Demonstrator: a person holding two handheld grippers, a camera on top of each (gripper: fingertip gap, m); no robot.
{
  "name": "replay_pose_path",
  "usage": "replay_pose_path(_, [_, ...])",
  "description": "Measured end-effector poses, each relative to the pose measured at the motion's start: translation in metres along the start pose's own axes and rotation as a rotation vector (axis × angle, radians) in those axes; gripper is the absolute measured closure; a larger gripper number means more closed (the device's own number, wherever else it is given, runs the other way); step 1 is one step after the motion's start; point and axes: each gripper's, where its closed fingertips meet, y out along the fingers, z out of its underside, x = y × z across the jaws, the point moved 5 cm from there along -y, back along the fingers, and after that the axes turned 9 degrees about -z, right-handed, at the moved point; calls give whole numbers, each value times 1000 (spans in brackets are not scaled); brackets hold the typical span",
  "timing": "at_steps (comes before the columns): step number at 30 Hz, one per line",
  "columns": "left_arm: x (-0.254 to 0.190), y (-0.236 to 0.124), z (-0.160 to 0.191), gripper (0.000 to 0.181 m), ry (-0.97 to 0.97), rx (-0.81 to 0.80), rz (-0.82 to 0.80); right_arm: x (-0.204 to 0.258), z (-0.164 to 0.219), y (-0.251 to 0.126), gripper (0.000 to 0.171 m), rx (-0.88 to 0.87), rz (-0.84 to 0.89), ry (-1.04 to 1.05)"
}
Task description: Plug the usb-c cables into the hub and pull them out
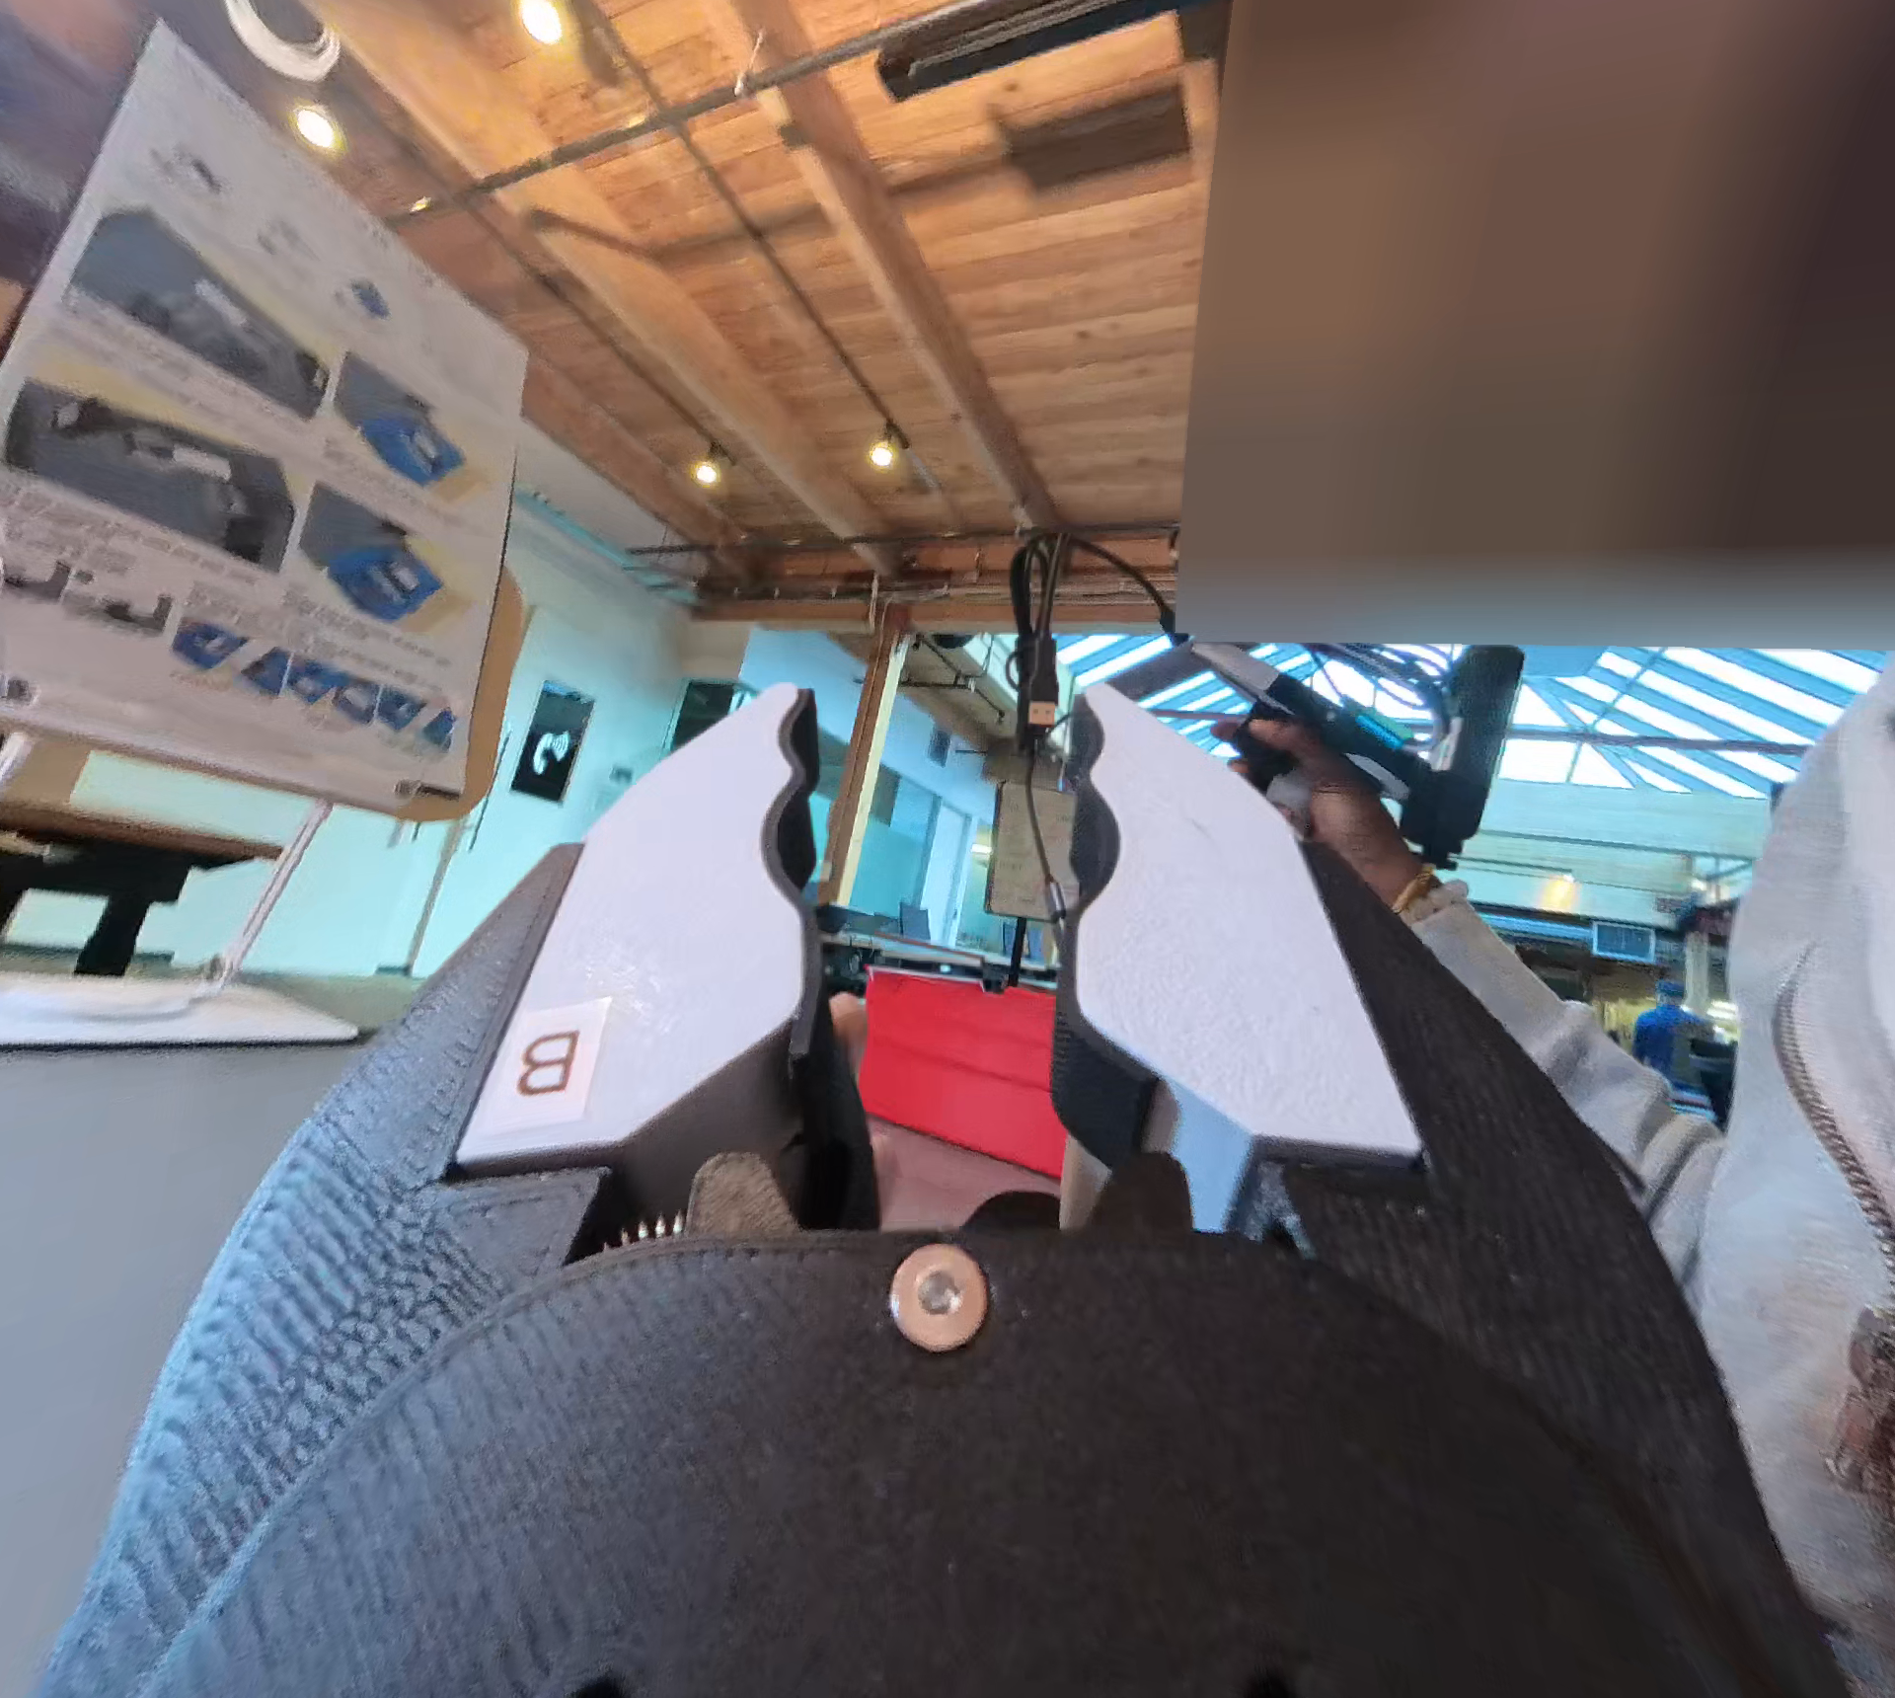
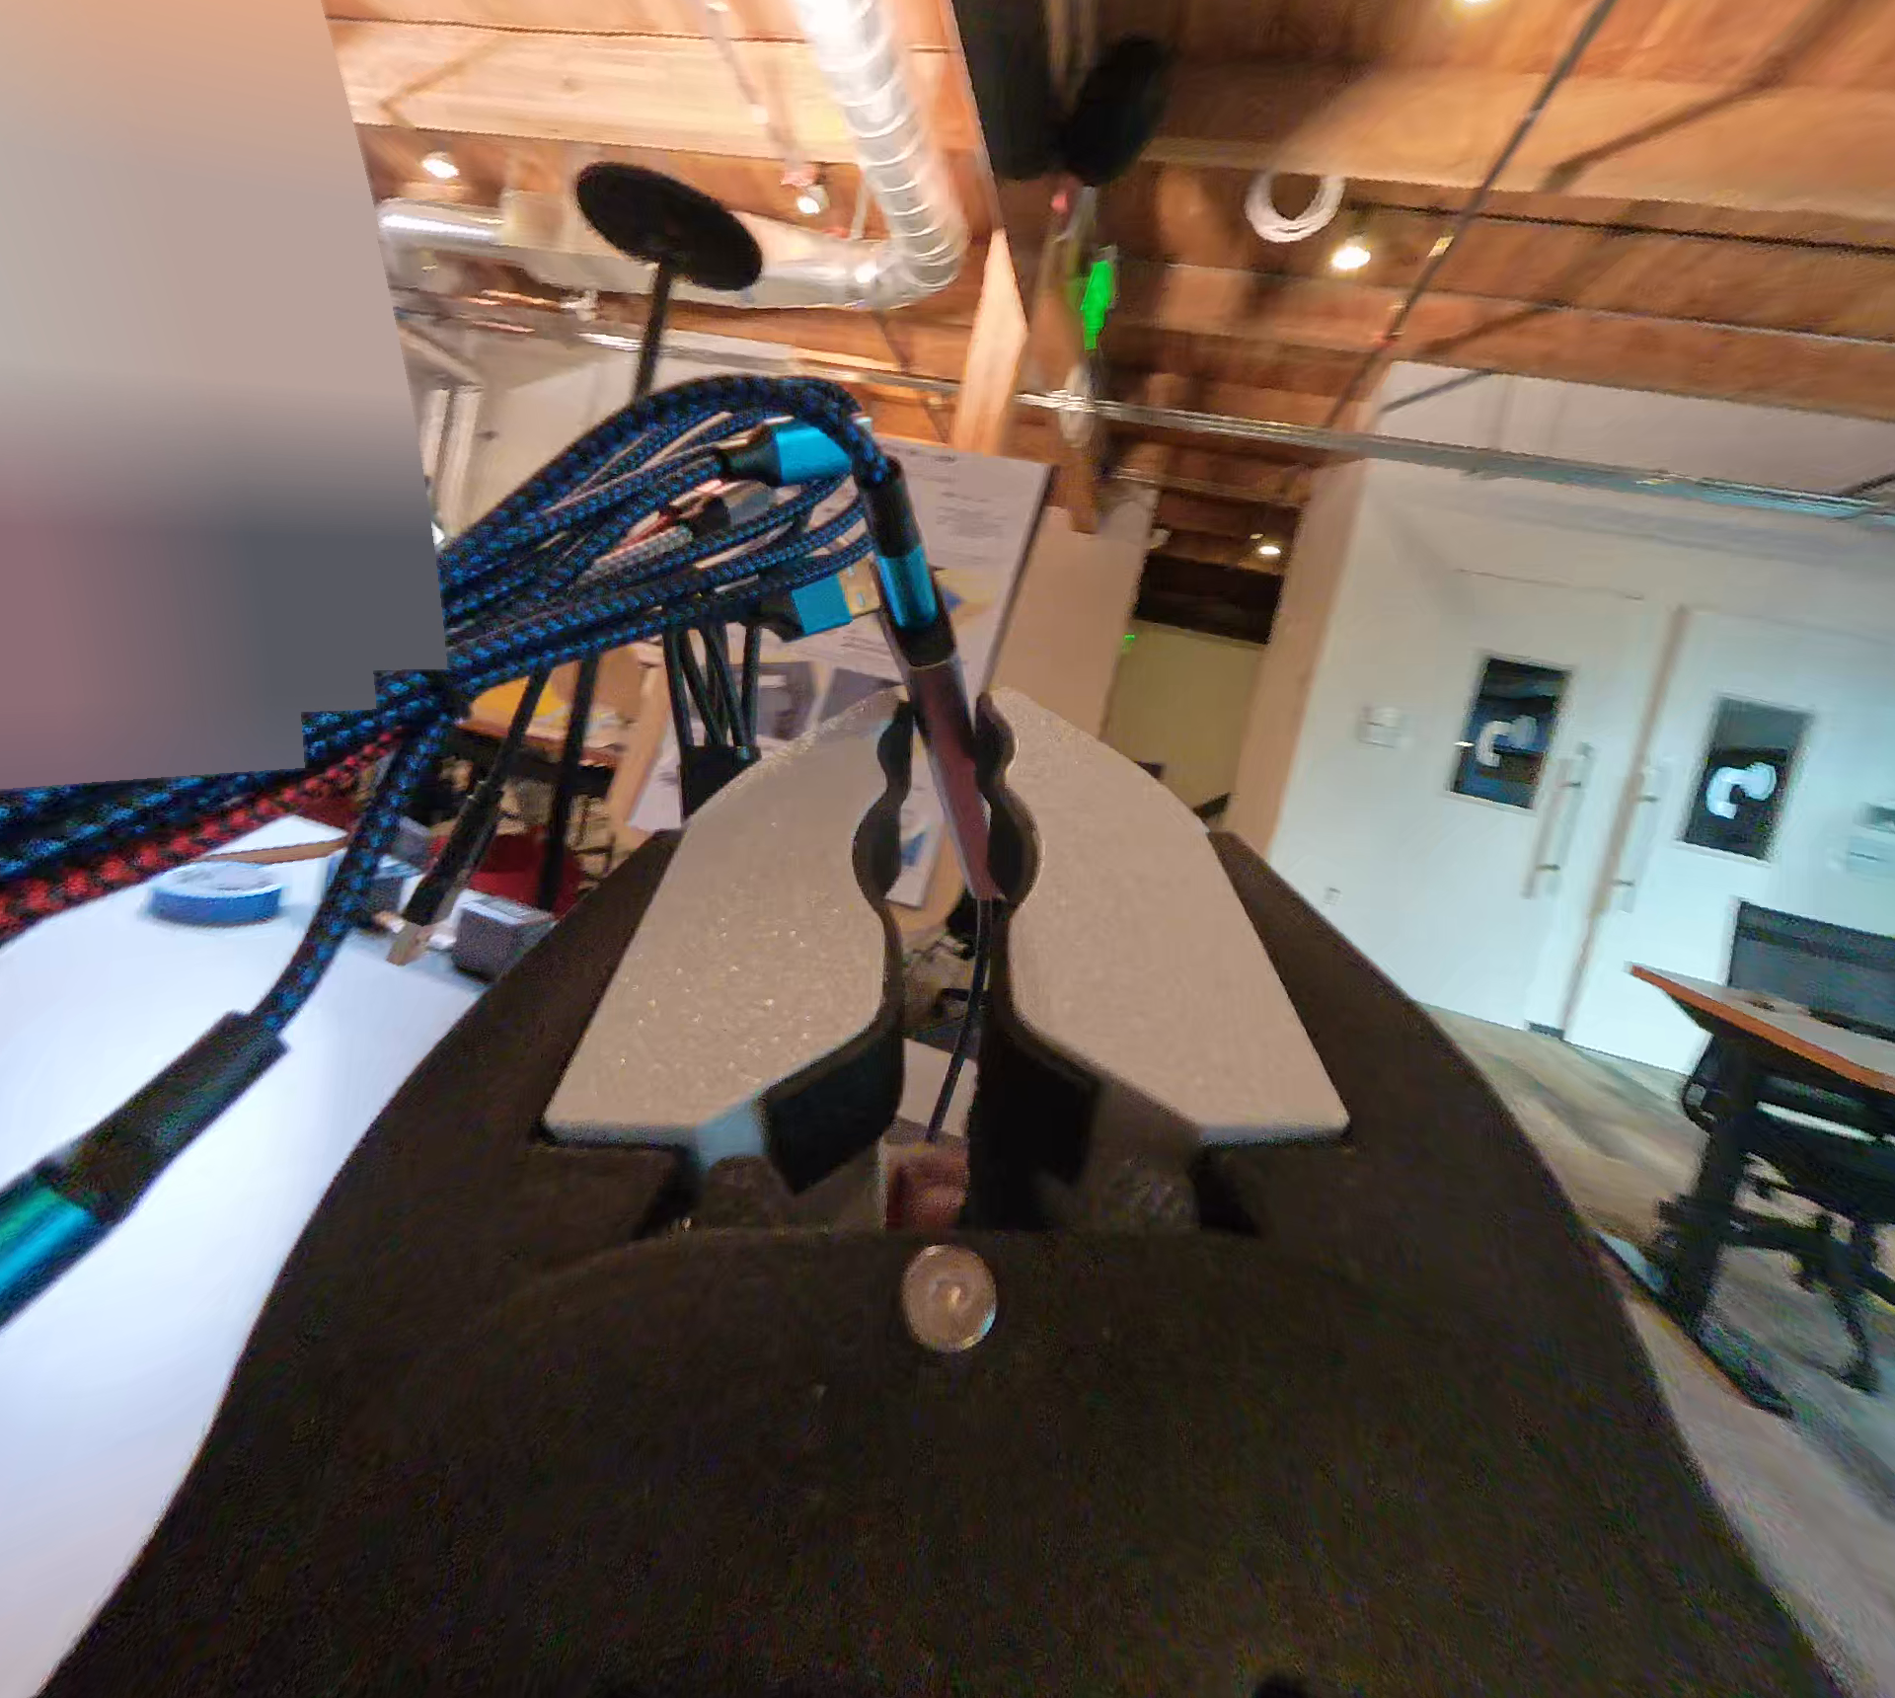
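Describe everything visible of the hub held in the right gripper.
The slim dark metallic hub is a thin flat bar, seen edge-on and tilted slightly, clamped between the grey fingers of the right gripper. Its upper end sticks out past the fingertips, where a blue braided cable with a teal metal plug is seated in it. A thin dark lead runs from its lower end back between the fingers.
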Motion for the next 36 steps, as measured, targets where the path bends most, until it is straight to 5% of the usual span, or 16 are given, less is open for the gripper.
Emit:
replay_pose_path(6, [0, 0, 2, 131, 23, 18, 3, -58, 12, -44, 160, 66, 219, 74])
replay_pose_path(10, [0, 0, 3, 134, 5, 30, 10, -81, 72, -85, 159, 228, 400, 212])
replay_pose_path(15, [-1, 2, 7, 134, 11, 56, 10, -89, 152, -128, 155, 645, 570, 157])
replay_pose_path(17, [0, 2, 7, 133, 4, 57, 2, -90, 175, -131, 156, 817, 551, 88])
replay_pose_path(26, [2, 1, 6, 134, -8, 46, -10, -114, 214, -115, 158, 1002, 440, 182])
replay_pose_path(36, [2, 1, 6, 134, -11, 44, -10, -103, 273, -107, 155, 1576, 171, -32])
